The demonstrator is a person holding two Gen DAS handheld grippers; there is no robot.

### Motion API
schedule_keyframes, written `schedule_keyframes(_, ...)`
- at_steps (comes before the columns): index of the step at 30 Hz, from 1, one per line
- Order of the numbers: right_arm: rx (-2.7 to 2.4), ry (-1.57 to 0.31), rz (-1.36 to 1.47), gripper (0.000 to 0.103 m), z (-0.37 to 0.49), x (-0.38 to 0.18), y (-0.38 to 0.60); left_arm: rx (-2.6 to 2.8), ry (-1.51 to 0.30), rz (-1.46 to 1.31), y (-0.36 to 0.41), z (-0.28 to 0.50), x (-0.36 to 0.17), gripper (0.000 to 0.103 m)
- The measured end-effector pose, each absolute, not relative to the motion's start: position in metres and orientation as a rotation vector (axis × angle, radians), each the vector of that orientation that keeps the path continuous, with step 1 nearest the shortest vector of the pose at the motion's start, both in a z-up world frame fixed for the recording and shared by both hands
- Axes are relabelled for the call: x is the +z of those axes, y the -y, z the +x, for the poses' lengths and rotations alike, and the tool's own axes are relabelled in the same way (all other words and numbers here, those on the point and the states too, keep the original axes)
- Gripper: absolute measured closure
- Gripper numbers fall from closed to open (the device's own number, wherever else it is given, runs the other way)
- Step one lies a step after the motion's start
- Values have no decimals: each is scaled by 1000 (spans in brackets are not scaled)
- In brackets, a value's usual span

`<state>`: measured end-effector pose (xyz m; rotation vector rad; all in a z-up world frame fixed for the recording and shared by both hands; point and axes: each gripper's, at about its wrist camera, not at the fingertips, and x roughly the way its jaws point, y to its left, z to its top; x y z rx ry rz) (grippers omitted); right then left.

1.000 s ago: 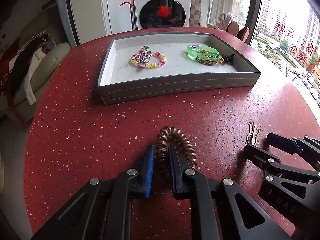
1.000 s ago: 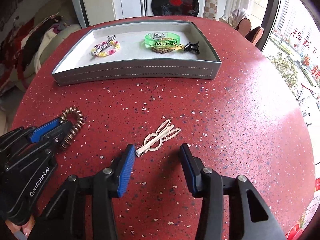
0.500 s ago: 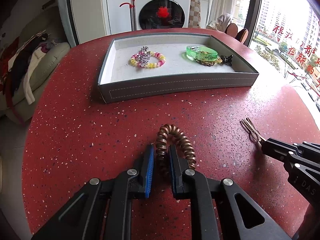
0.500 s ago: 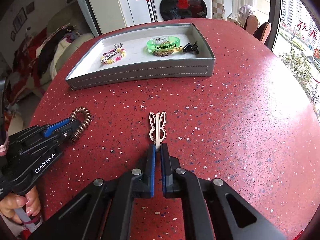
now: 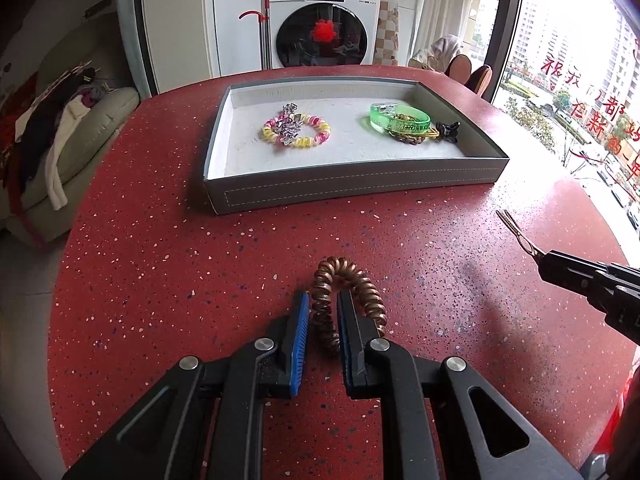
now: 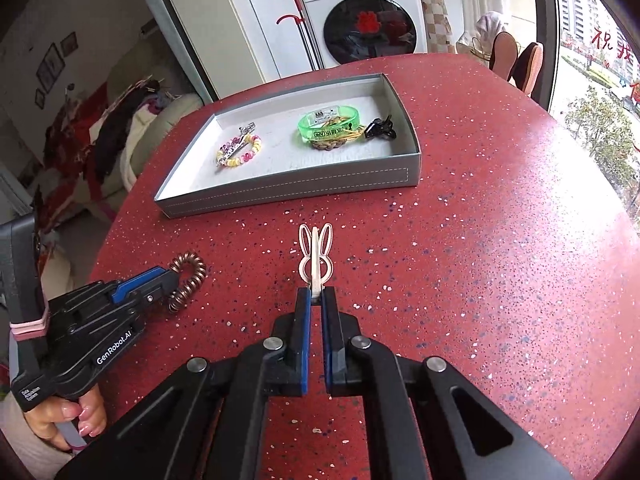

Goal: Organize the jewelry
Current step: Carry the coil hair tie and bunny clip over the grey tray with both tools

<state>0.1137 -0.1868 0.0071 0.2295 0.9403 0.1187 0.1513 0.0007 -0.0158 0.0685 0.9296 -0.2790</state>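
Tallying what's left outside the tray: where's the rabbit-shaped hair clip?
The rabbit-shaped hair clip is pinched by its tail end in the right gripper, short of the tray.

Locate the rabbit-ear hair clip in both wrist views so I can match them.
Left wrist: rabbit-ear hair clip at the far right edge, seen edge-on and thin, pinched at its near end by the right claw.
Right wrist: centre frame, ears pointing away toward the tray, stem clamped between the claw's blue pads.
Shared landmark: the grey tray with the green bangle inside.
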Motion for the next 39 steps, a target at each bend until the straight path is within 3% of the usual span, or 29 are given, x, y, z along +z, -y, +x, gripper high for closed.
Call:
schedule_keyframes(13, 151, -935, 270, 97, 116, 9, 190, -250, -958, -29, -10, 158, -16, 69)
schedule_keyframes(14, 153, -934, 272, 97, 116, 9, 190, -246, -960, -32, -11, 159, -17, 62)
schedule_keyframes(15, 155, -933, 274, 97, 115, 9, 190, -239, -960, -29, -11, 159, -17, 29)
schedule_keyframes(16, 158, -932, 276, 97, 115, 9, 190, -224, -955, -25, -12, 158, -17, 13)
schedule_keyframes(17, 160, -931, 278, 97, 115, 9, 190, -207, -935, -23, -14, 156, -15, 5)
schedule_keyframes(23, 168, -930, 289, 97, 114, 8, 190, -187, -946, 44, -9, 161, -21, 6)
schedule_keyframes(25, 167, -930, 291, 97, 113, 7, 191, -179, -948, 65, -7, 163, -24, 8)
schedule_keyframes(29, 166, -929, 294, 97, 112, 7, 192, -205, -965, 90, -1, 164, -31, 34)
schedule_keyframes(31, 166, -928, 295, 97, 112, 8, 192, -245, -958, 109, 4, 161, -29, 57)
schedule_keyframes(32, 166, -927, 294, 97, 112, 8, 192, -257, -955, 127, 7, 160, -29, 74)
schedule_keyframes(39, 167, -915, 297, 97, 112, 13, 194, -328, -947, 80, 9, 154, -19, 74)
